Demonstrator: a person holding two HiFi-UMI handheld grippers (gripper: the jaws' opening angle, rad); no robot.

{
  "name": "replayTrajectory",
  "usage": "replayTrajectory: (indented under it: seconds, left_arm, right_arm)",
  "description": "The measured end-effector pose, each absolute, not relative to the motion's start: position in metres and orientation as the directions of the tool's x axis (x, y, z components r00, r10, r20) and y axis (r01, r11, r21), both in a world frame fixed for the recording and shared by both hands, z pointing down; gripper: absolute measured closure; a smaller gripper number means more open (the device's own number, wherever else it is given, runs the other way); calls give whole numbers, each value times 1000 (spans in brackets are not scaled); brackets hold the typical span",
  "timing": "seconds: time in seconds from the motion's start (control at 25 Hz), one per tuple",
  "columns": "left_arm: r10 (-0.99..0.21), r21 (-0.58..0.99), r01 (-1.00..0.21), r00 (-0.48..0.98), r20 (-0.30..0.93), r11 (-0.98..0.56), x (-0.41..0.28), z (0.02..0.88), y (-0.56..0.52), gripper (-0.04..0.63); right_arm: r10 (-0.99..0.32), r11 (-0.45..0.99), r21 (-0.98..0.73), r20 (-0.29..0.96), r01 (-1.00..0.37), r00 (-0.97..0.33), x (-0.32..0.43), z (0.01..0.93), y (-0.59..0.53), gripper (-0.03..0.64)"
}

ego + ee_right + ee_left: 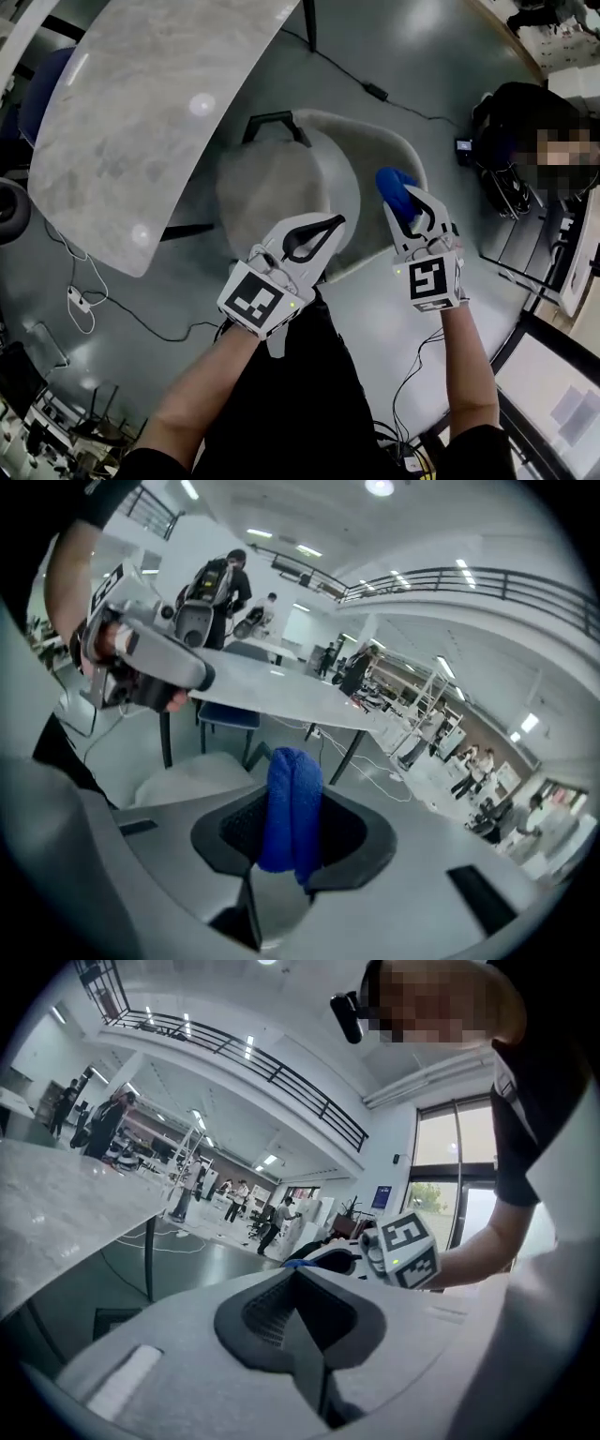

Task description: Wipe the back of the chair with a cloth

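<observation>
Bright, even ceiling lights (380, 487) throw glare spots on the table (122, 141), with strong fisheye bending and dark corners.

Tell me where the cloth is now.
In the head view the blue cloth sits right of centre, clamped in the right gripper, close by the right side of the chair back.

Left tongs (336, 222) closed, empty; right tongs (411, 199) clamping cloth (392, 184).
</observation>
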State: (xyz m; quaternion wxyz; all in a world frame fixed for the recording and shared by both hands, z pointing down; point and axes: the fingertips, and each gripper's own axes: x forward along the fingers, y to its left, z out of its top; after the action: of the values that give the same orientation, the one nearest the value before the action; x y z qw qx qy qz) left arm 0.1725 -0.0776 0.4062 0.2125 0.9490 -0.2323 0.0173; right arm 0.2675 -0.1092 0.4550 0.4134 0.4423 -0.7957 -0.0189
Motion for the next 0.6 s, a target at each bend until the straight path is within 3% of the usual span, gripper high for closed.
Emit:
replayTrajectory:
  seconds: [0.32, 0.6]
  left_arm:
    - [-487, 453, -487, 864, 127, -746, 194, 453, -100, 588]
    - [-515, 483, -519, 843, 155, -705, 190, 472, -106, 588]
  right_arm:
    - [-691, 703, 579, 694, -413, -203, 296, 518, -171, 491]
    - [-600, 795, 570, 791, -210, -125, 317, 563, -184, 492]
